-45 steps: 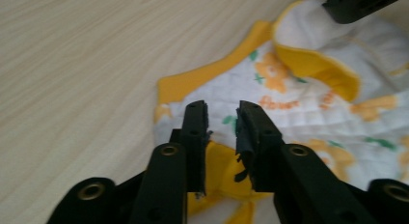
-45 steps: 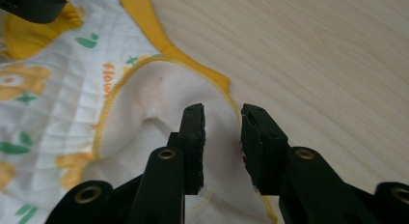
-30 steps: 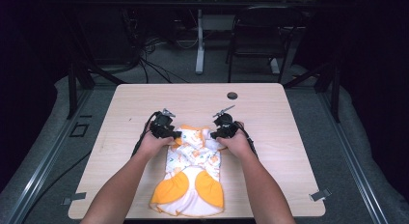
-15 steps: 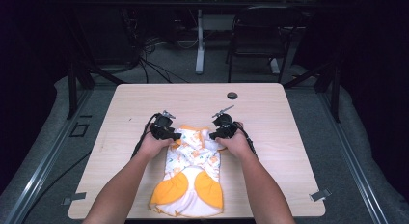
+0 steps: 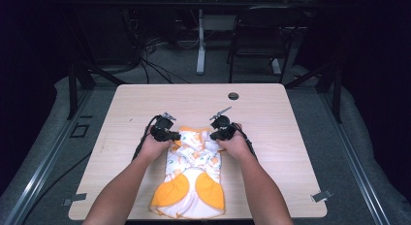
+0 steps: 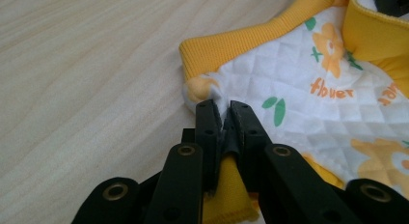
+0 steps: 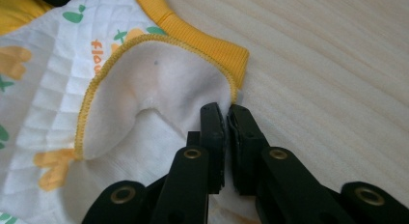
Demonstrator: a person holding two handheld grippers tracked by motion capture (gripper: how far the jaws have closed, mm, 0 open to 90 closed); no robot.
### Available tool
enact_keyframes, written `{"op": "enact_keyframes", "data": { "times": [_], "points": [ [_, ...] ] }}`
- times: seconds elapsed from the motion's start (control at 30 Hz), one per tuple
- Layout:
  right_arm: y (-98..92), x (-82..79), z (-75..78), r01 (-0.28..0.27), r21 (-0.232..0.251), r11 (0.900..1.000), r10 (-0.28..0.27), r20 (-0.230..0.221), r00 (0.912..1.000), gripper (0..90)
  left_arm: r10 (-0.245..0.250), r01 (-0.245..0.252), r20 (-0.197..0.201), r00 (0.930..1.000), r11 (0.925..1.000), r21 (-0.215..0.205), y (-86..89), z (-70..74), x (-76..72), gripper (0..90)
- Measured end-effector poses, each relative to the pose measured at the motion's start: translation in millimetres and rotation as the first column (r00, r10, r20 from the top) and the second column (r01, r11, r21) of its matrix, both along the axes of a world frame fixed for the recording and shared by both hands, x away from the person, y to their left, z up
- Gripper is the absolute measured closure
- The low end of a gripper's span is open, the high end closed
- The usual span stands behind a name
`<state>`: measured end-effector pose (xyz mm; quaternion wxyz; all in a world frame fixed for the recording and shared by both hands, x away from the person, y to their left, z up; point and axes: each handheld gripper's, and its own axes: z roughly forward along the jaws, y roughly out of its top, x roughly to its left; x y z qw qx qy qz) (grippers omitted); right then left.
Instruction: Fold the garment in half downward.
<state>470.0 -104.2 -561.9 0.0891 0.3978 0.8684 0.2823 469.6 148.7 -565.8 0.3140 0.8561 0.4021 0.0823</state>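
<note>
Baby garment [image 5: 194, 179], quilted white with orange flower print and orange trim, lies flat on the wooden table [image 5: 291, 137], near edge centre, its two orange patches toward 6 o'clock and its collar end toward 12. High view: left gripper [image 5: 167, 134] sits at the garment's 10 o'clock corner, right gripper [image 5: 220, 133] at the 2 o'clock corner, forearms coming in from 6 o'clock; jaw detail is too small to read there. It also shows the small dark round grommet [image 5: 233, 95] in the tabletop at 12 o'clock, well apart from the cloth. Left gripper view: left gripper [image 6: 225, 119] has just been closing, jaws now clamped on a pinch of quilted fabric [image 6: 289, 89] just below the ribbed orange collar band [image 6: 231, 45], cloth puckered between the pads; printed word "flower" is legible at 3 o'clock. Right gripper view: right gripper [image 7: 226, 120] has also just been closing, jaws nearly together with the garment's edge caught between them, right at the orange stitched hem [image 7: 96, 93]; a flap is folded back here, showing the plain fleecy white lining [image 7: 164, 74], which the high view doesn't resolve. Bare wood at 3 o'clock.
</note>
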Motion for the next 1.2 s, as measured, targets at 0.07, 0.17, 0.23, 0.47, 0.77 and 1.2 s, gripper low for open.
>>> {"op": "enact_keyframes", "data": {
  "times": [0.07,0.17,0.23,0.47,0.77,1.2],
  "points": [
    [1.2,-1.1,0.8,-0.009,-0.014,1.000,0.009,0.011,0.9999,86.4,-0.001,0.001,0.000,1.0000,1.0000,0.001,1.0,1.7,-0.9,83.5],
    [2.2,-2.7,4.1,-0.021,-0.028,0.999,0.022,0.024,0.9995,86.7,-0.002,0.002,0.000,1.0000,1.0000,0.001,2.2,4.1,-2.4,83.7],
    [1.9,-3.1,6.4,-0.027,-0.026,0.999,0.028,0.029,0.9992,86.8,-0.004,0.004,0.002,1.0000,1.0000,0.002,3.1,5.7,-3.0,83.7],
    [1.1,-4.7,19.5,-0.038,-0.001,0.999,0.038,0.053,0.9979,86.9,0.003,-0.003,0.015,0.9999,0.9999,-0.014,4.6,12.3,-4.9,83.6],
    [-0.1,-7.2,35.4,-0.054,-0.010,0.998,0.055,0.092,0.9943,86.8,-0.003,0.004,0.048,0.9988,0.9996,-0.030,6.2,27.4,-7.3,83.5],
    [-1.1,-9.6,57.6,-0.071,-0.014,0.997,0.073,0.133,0.9885,86.9,-0.006,0.011,0.089,0.9960,0.9989,-0.045,9.6,43.3,-9.5,83.6]
  ]
}}
